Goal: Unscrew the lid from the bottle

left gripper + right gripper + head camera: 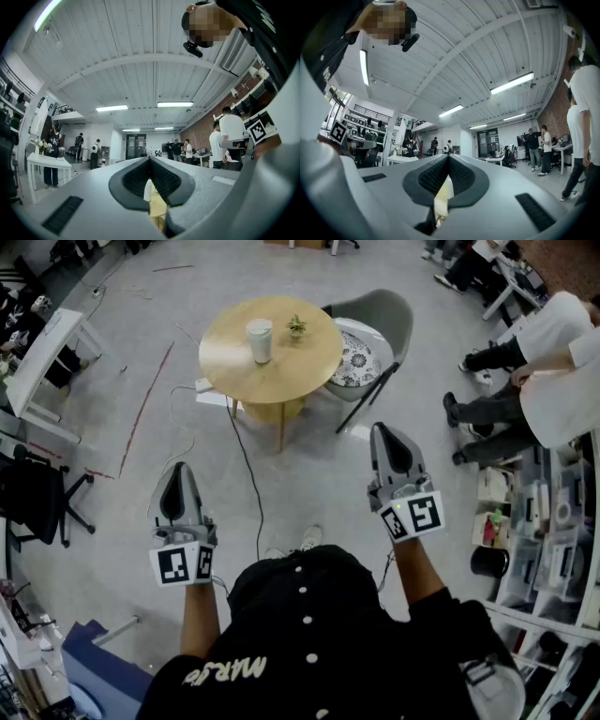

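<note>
Open workshop floor [141, 437], grey concrete, with desks and seated people [548, 362] round the edges.

Bottle [260, 343] stands upright near the middle of a round wooden table [281, 381]. It is pale, and its lid [259, 325] is on as far as we can judge; at this range cap and body barely separate. Small potted plant [296, 326] is just beside it, not touching. Grey chair [380, 310] with a patterned cushion [356, 360] is tucked in at the table's right. A cable [246, 460] trails from under the table towards us.

We stand well back, with nothing within reach. Left gripper [179, 468] and right gripper [383, 428] are held out roughly level, side by side and well apart. Both are aimed at the table, and each gripper view sights the bottle through the slit beneath its closed jaws. Both pairs of jaws are pressed fully together with nothing between them. We read this as a carrying posture, since no grip is due until we close in.

Task not begun. We judge the order to be approach first, then one gripper steadying the body while the other takes the lid.
</note>
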### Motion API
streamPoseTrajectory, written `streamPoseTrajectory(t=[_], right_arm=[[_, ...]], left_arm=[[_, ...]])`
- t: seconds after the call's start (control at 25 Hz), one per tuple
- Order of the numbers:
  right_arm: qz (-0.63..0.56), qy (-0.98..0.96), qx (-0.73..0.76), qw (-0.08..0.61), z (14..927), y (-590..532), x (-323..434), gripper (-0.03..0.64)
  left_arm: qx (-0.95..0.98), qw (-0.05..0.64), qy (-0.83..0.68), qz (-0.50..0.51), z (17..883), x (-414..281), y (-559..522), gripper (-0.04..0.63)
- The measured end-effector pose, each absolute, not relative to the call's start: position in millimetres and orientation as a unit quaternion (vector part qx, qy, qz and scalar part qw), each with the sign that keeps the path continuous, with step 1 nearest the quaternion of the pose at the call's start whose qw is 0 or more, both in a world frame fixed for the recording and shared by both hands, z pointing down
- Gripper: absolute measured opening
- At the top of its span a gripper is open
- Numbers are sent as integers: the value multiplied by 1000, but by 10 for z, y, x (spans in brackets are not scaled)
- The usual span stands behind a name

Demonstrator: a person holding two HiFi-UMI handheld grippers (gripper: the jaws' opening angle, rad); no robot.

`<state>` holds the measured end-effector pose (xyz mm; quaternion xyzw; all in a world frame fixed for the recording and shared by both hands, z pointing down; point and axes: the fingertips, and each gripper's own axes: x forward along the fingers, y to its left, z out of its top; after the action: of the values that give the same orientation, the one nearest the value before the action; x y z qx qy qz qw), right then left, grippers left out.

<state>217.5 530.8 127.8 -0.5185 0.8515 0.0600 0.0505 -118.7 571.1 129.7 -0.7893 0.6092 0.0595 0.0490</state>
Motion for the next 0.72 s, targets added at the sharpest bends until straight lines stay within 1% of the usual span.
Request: streamPoseTrajectory(t=[0.2,0.36,0.52,0.72], right_arm=[[57,851,-519,53,1269,5307,2160,-2],[56,852,-517,53,1285,5337,2138,-2],[52,855,-514,53,1295,5339,2123,-1],[47,859,-504,75,1274,5356,2118,0]], left_arm=[[-790,45,609,52,1310,-1183,5702,0],[-803,24,592,58,1335,-1133,5732,0],[-799,30,599,49,1342,-1123,5716,0],[-796,42,602,48,1342,-1105,5708,0]])
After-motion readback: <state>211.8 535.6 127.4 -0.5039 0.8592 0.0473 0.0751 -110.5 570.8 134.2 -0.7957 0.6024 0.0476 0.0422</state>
